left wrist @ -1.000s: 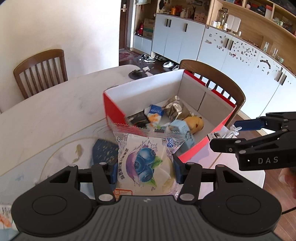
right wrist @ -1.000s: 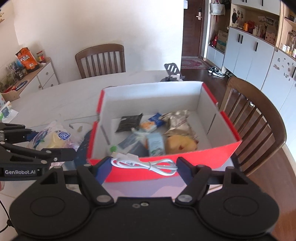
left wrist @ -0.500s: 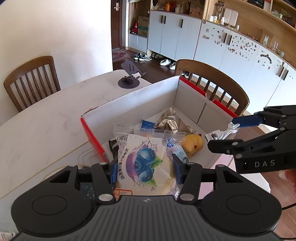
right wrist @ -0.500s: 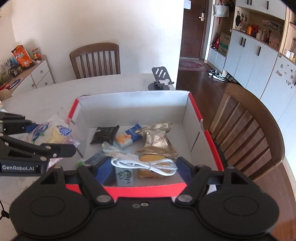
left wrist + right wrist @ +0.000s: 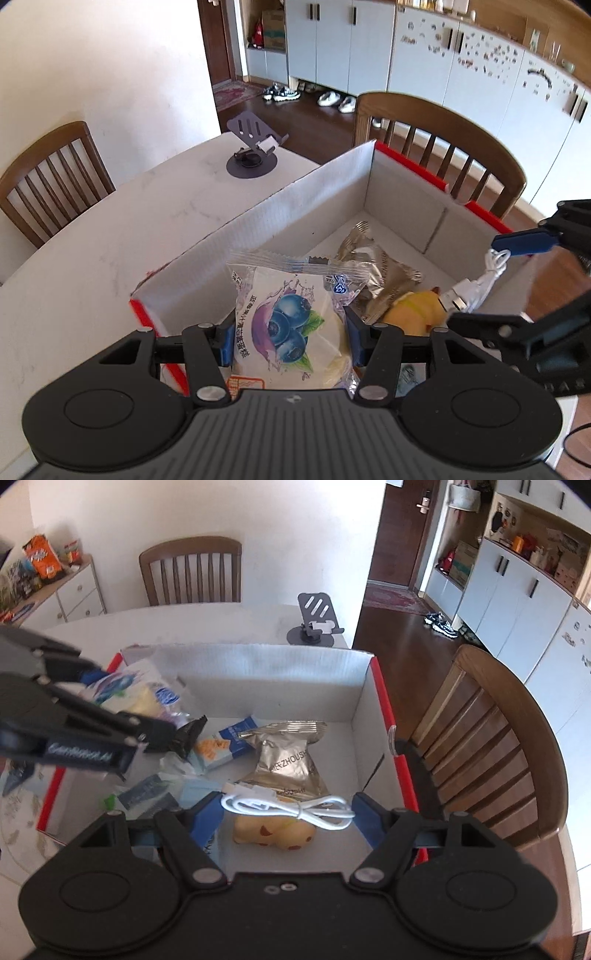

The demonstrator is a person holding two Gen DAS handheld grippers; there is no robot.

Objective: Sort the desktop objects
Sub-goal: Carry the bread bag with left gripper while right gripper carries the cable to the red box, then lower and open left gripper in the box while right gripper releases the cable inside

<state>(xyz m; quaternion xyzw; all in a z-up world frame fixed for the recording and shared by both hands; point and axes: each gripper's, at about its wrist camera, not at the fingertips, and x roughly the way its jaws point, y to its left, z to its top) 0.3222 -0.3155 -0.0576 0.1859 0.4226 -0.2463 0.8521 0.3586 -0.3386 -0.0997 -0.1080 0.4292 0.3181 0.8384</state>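
Both our grippers have moved over the red box (image 5: pixel 384 701): left gripper (image 5: pixel 290 341) grasping the blueberry bun pack (image 5: pixel 291 332), right gripper (image 5: pixel 288 812) clamping the white cable (image 5: pixel 295 806)

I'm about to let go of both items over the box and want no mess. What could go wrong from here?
1. The white cable looks only loosely caught between the right gripper fingers; it may slip early or snag on release.
2. The blueberry bread packet in the left gripper hangs near the box's left wall; dropped now, it may catch the rim.
3. The grippers sit close together and could collide.
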